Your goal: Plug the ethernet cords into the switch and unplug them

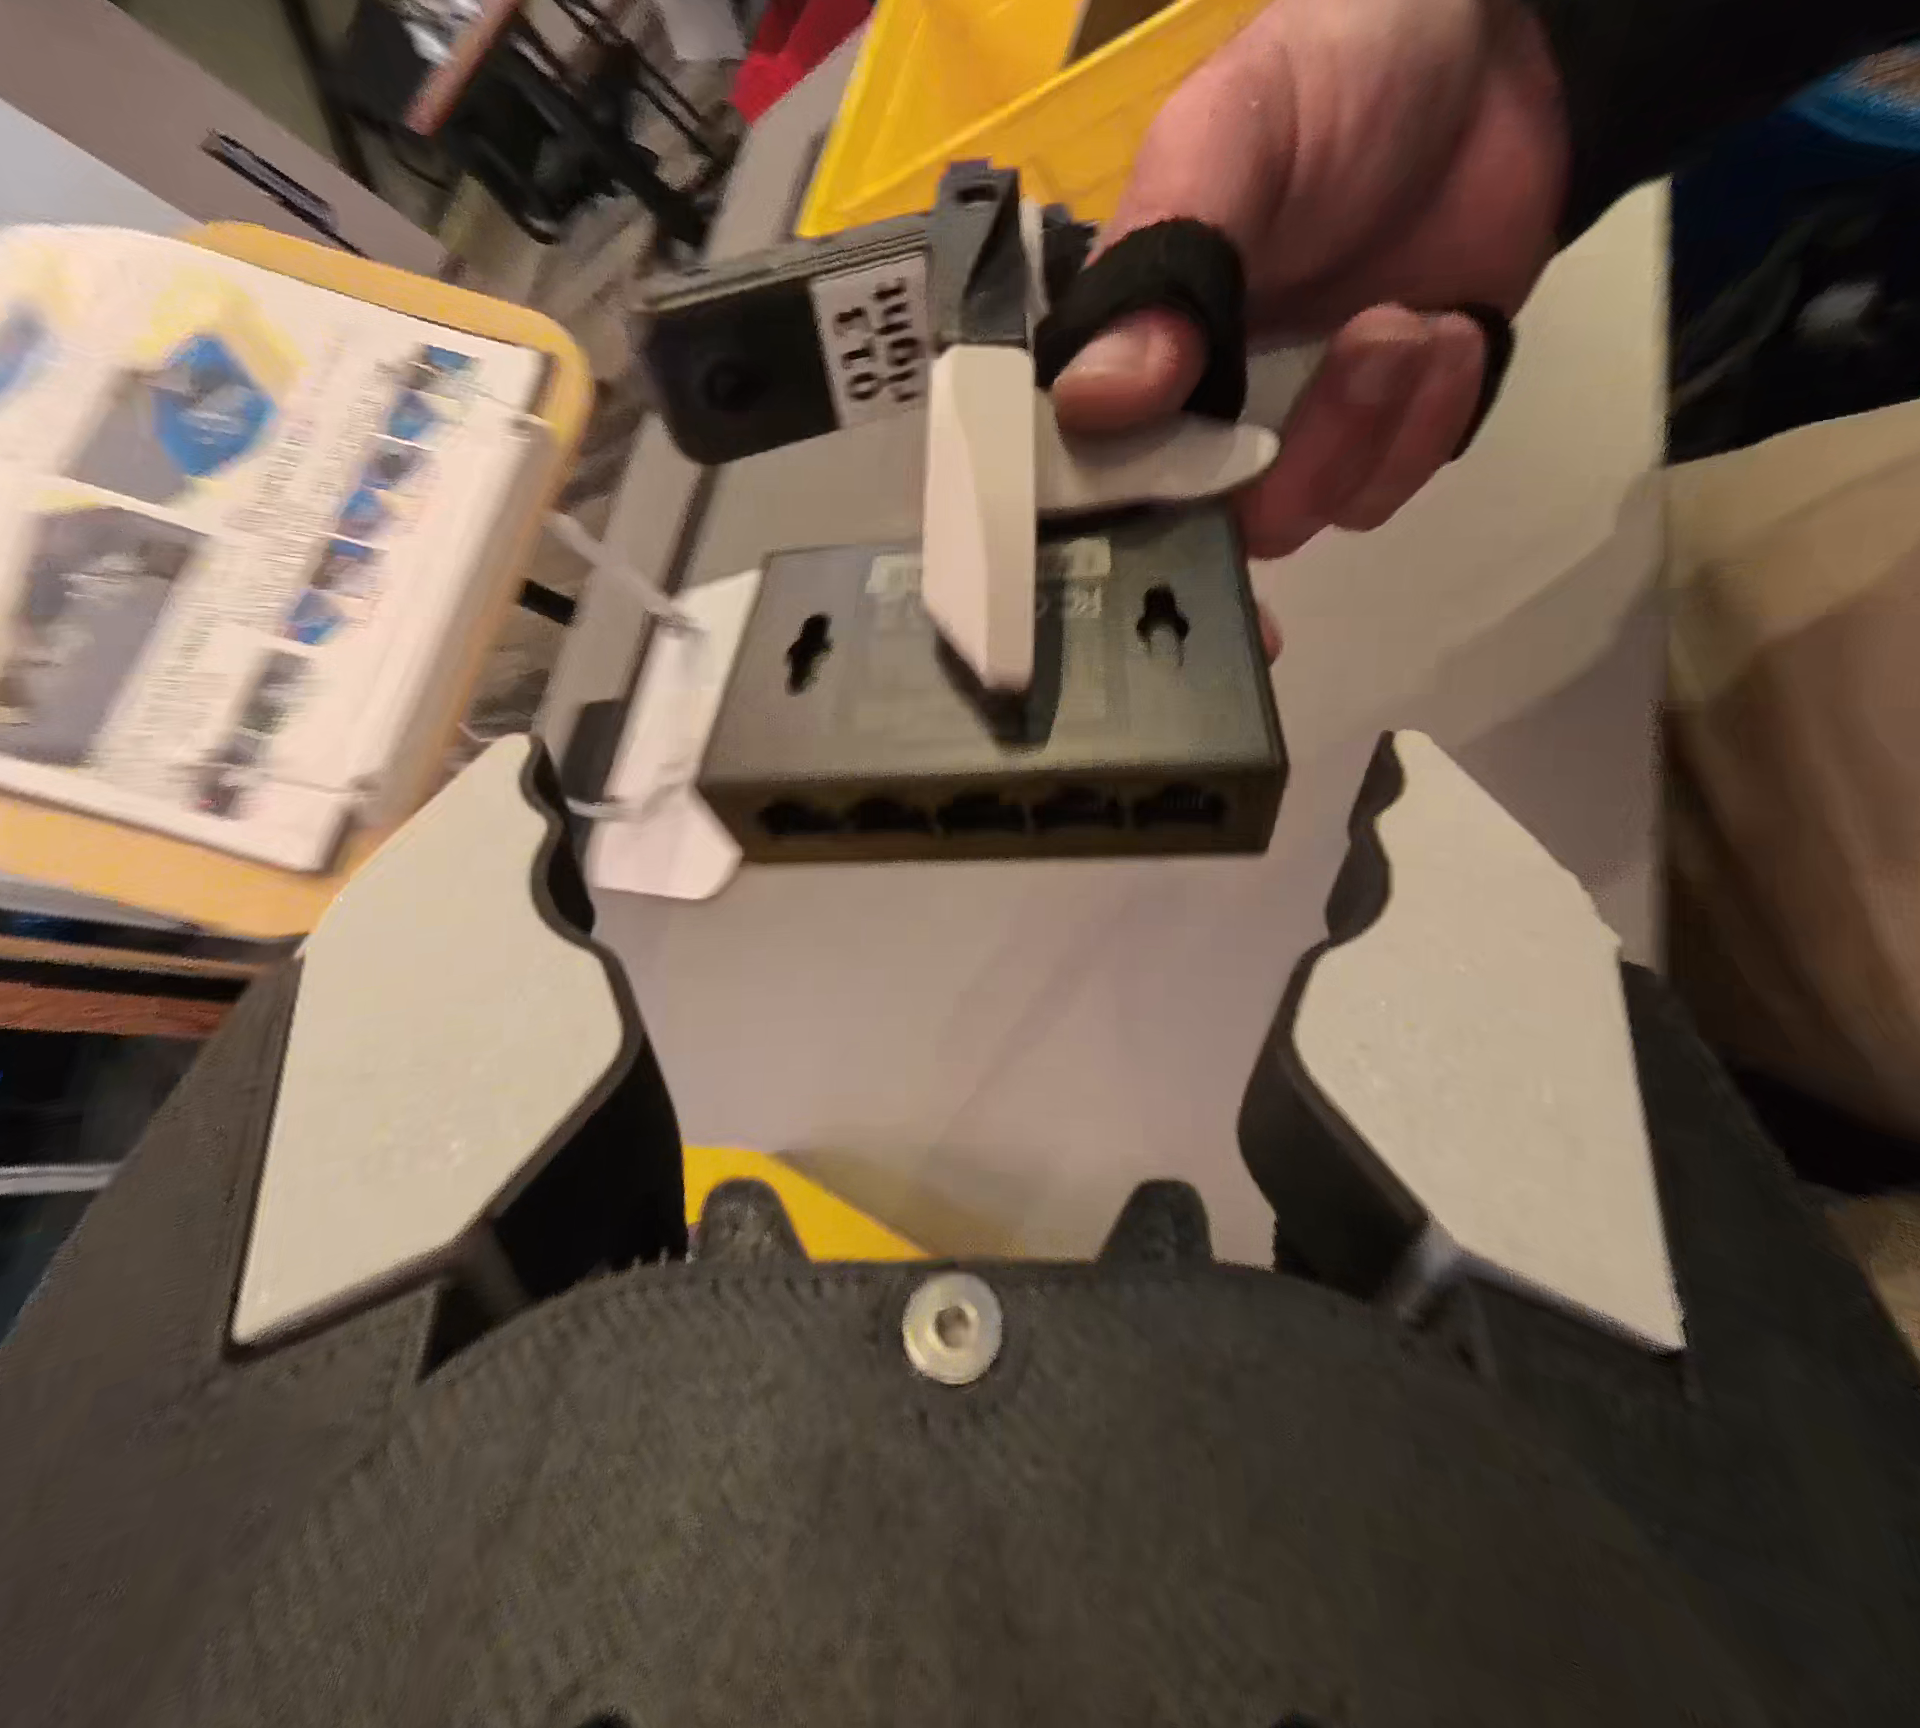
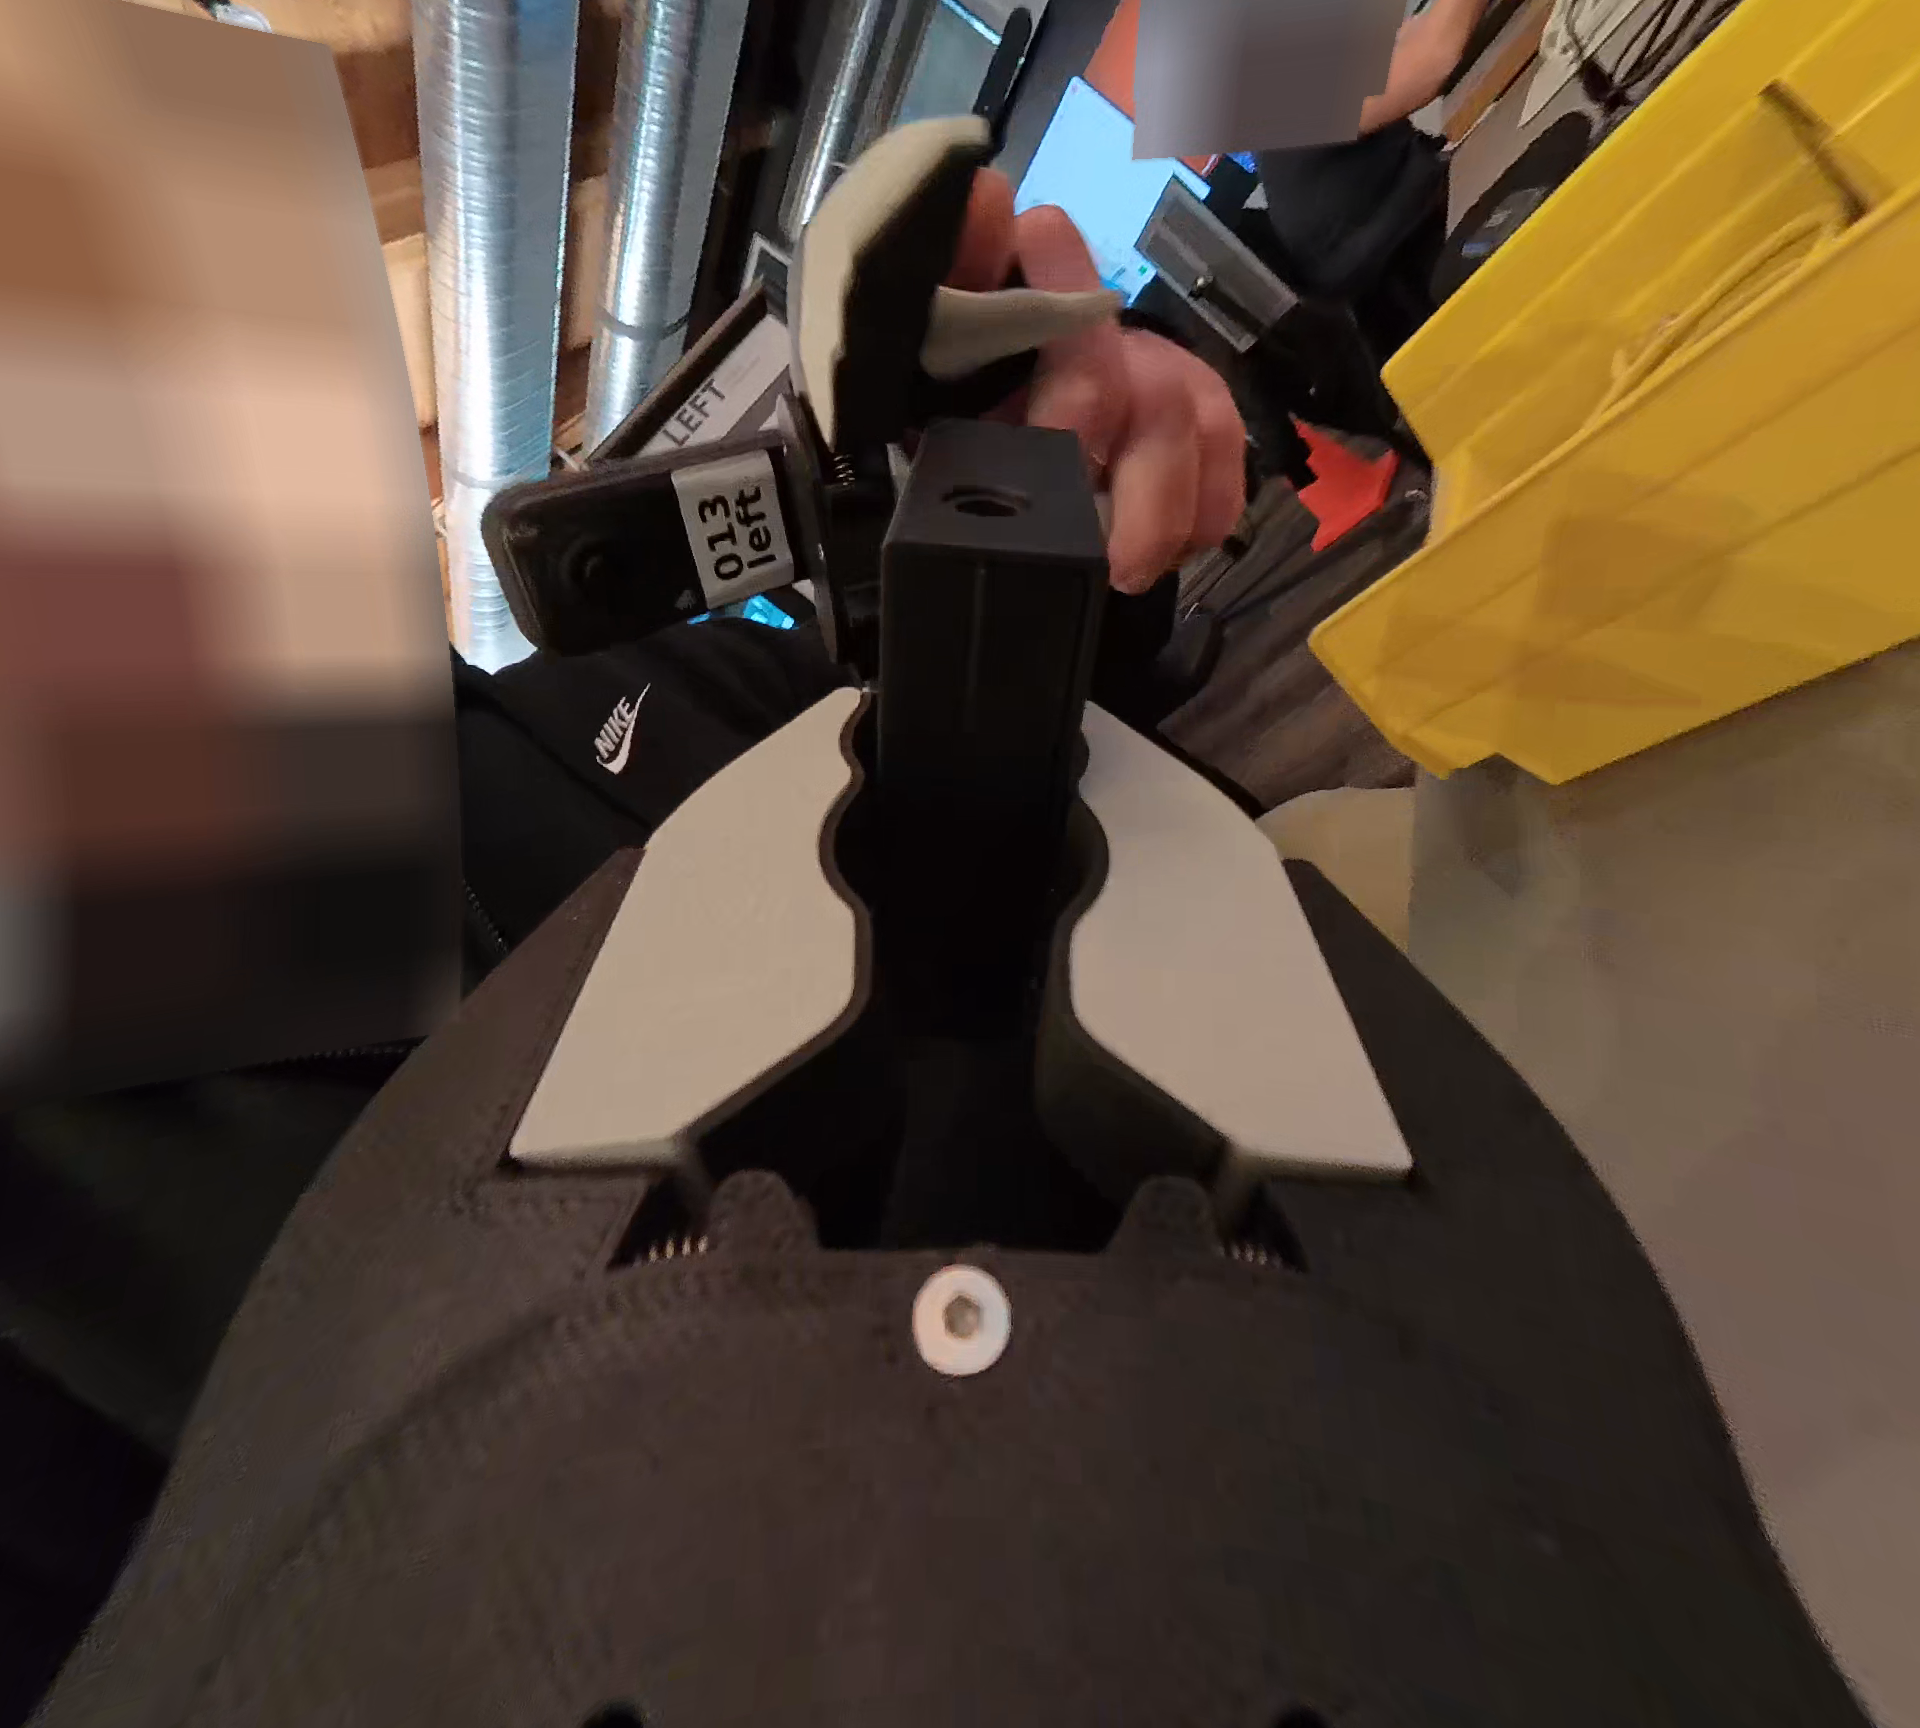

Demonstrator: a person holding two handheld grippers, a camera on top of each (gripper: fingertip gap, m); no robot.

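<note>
gripping the switch (image 1: 997,702) edgewise, right gripper (image 1: 987,639) tilted down, left gripper (image 1: 956,847) spread wide, facing its ports

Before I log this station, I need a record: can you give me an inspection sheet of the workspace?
Surface: grey table.
Job's things: switch, ports facing left gripper, none filled.
Clutter: papers; white tag beside switch; yellow bin.
Grippers: left gripper open; right gripper shut on switch.
Cables: no ethernet cord seen; white cord on bin.
Surroundings: ducts, a person behind.
</note>
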